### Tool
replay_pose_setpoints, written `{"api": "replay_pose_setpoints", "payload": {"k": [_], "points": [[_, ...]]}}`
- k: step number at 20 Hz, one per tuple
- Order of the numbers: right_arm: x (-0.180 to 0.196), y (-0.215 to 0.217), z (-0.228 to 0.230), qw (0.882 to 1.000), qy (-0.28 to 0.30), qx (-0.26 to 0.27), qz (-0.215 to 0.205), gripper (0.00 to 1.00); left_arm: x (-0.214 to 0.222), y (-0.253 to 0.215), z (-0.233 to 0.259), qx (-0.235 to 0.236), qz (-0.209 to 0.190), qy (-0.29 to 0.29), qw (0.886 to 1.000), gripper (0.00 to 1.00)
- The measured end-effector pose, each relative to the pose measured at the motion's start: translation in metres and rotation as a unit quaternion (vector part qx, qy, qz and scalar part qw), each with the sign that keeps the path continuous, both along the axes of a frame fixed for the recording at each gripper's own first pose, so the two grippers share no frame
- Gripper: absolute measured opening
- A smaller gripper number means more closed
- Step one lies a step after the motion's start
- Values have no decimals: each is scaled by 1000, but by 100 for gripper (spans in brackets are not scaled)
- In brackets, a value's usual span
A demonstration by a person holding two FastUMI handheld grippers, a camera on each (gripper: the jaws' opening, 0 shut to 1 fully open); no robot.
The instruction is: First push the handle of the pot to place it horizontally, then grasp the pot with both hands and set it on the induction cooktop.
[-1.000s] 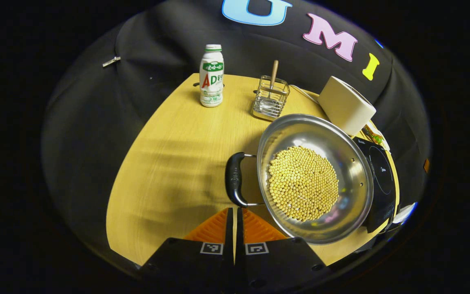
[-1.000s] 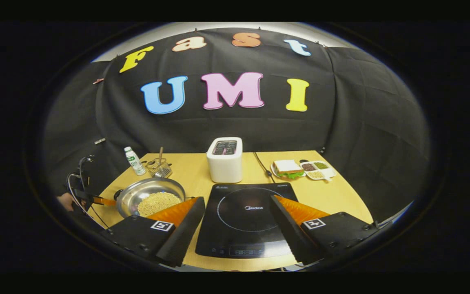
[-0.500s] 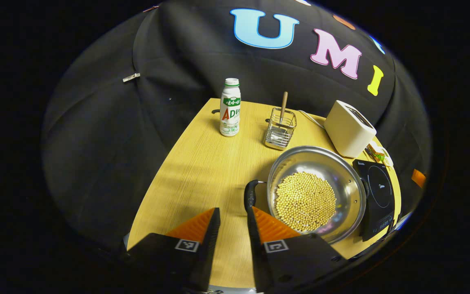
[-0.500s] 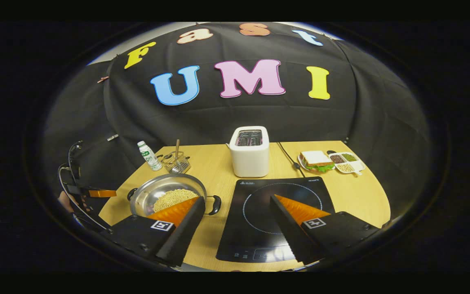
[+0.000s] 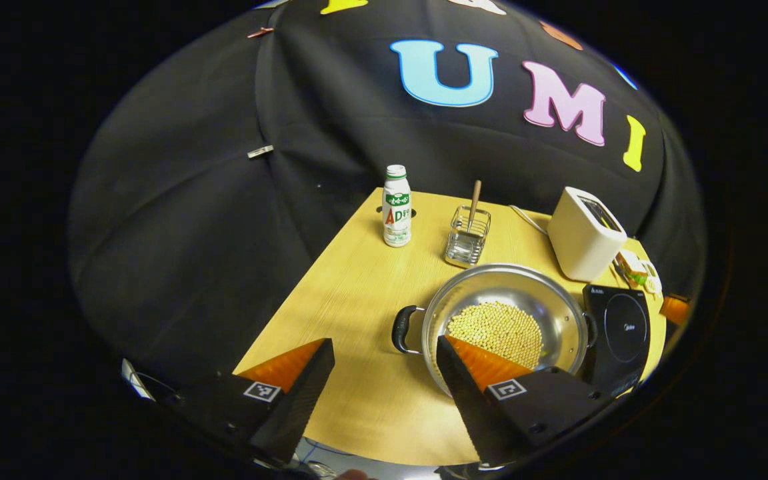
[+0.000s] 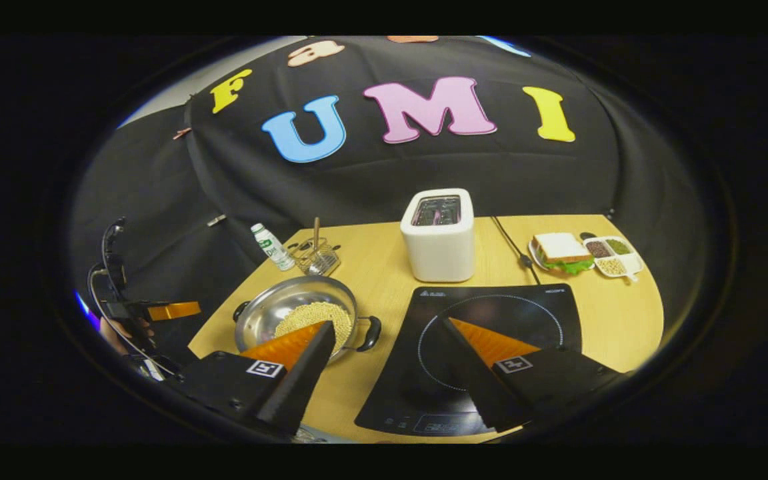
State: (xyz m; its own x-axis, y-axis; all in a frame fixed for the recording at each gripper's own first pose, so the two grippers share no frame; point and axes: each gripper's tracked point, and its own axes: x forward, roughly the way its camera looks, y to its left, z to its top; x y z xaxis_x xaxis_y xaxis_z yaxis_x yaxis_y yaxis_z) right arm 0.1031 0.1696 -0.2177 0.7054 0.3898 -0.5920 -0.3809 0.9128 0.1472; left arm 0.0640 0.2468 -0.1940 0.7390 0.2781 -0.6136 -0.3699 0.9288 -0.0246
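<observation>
The wooden tabletop (image 6: pixel 384 393) carries everything. Near its front edge, toward the right, lies the black induction cooktop (image 6: pixel 491 313), flat and with nothing on it. Just beside the cooktop, on its left, stands the steel pot (image 6: pixel 271 310), still on the wood and close to the front edge. It is wide and shallow, and a layer of pale beans (image 5: pixel 496 328) covers its bottom. Behind the cooktop, toward the far edge, stands a white toaster (image 6: pixel 440 235); a small bottle (image 5: pixel 397 207) and a wire holder (image 5: pixel 468 235) are near the far left corner, and a sandwich plate (image 6: pixel 561 253) near the far right corner.

The pot has two black loop handles, the left handle (image 5: pixel 403 329) and the right handle (image 6: pixel 371 333), and both seem to lie level now. I judge the pot to be stiff and rather heavy with its load, and its polished wall slippery, so the handles are the places to grasp. It should be kept level, because the beans can roll and spill.

The left gripper (image 5: pixel 384 367) is released, its fingers wide apart and holding nothing, short of the left handle. The right gripper (image 6: pixel 384 343) is also spread and empty above the front edge.
</observation>
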Motion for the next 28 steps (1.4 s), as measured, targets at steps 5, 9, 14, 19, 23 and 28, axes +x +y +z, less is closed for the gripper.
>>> {"api": "replay_pose_setpoints", "payload": {"k": [5,9,14,19,23,28], "points": [[9,9,-19,1000,30,6,6,99,2,-13,4,-6,3,-12,1000,96],[12,25,-43,998,58,1,3,99,22,-11,-6,-20,-27,-20,999,96],[18,51,-76,997,70,-24,-1,99,62,3,-38,-50,-68,-20,996,97],[20,65,-123,994,99,-41,-20,99,92,8,-66,-76,-114,-19,990,96],[26,65,-144,992,103,-62,-34,99,106,11,-92,-95,-131,-9,987,95],[23,78,-166,990,114,-70,-32,99,112,6,-124,-125,-141,11,982,96]]}}
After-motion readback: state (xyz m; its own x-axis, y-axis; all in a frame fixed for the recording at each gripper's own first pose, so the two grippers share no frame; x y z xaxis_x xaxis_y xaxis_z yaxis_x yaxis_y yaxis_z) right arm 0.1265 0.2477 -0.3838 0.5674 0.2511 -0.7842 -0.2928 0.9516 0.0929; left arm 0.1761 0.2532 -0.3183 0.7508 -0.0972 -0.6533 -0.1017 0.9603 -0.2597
